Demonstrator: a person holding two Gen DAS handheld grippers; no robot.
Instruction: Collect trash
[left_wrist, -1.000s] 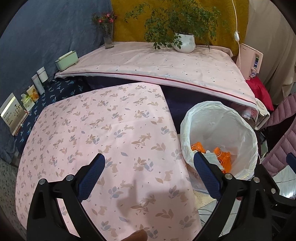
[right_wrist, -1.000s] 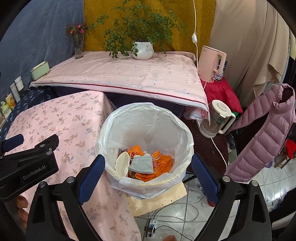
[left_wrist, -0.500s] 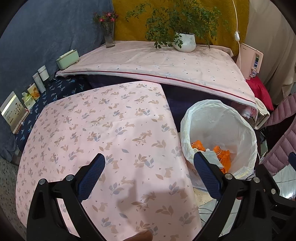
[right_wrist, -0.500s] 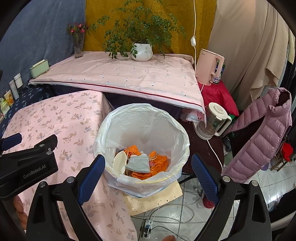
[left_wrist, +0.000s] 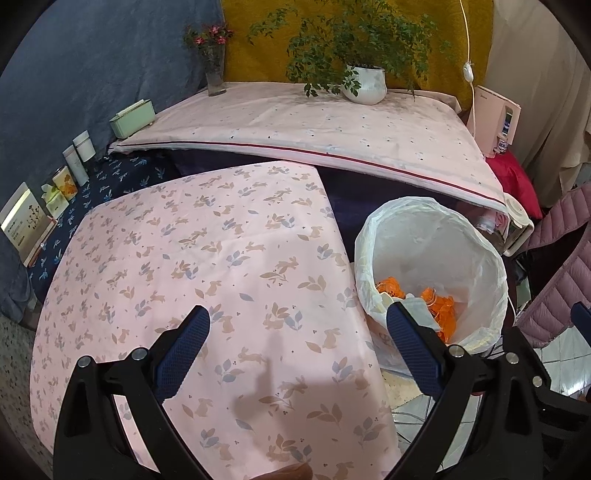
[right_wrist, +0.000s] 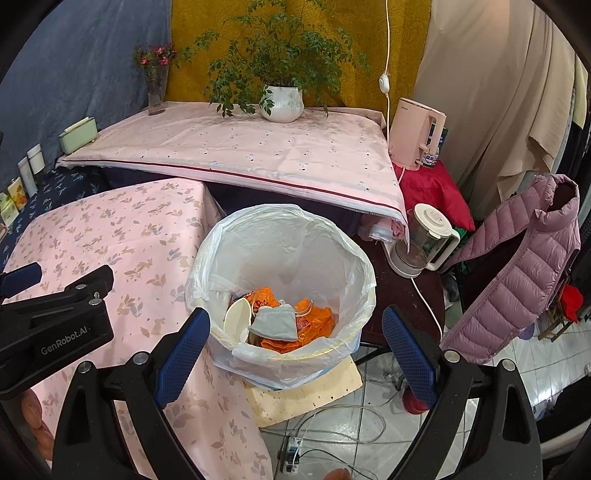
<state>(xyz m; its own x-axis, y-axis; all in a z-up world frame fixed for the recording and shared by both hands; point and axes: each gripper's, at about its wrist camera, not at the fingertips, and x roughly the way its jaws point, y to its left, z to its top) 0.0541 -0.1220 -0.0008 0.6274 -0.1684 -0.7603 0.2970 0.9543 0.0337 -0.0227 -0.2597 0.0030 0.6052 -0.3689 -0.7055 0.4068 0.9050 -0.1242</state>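
The trash (right_wrist: 284, 325), a mask, cup and orange scraps, lies in the bin (right_wrist: 364, 273), directly ahead of the right claw (right_wrist: 295, 343), which is spread and empty. The left claw (left_wrist: 299, 347), also spread, hangs over the table (left_wrist: 184, 258), bin to its right; the right is nearer.

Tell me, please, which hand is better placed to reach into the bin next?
Right: the right gripper is open directly over the bin, framing the trash. The left gripper is open over the tablecloth.
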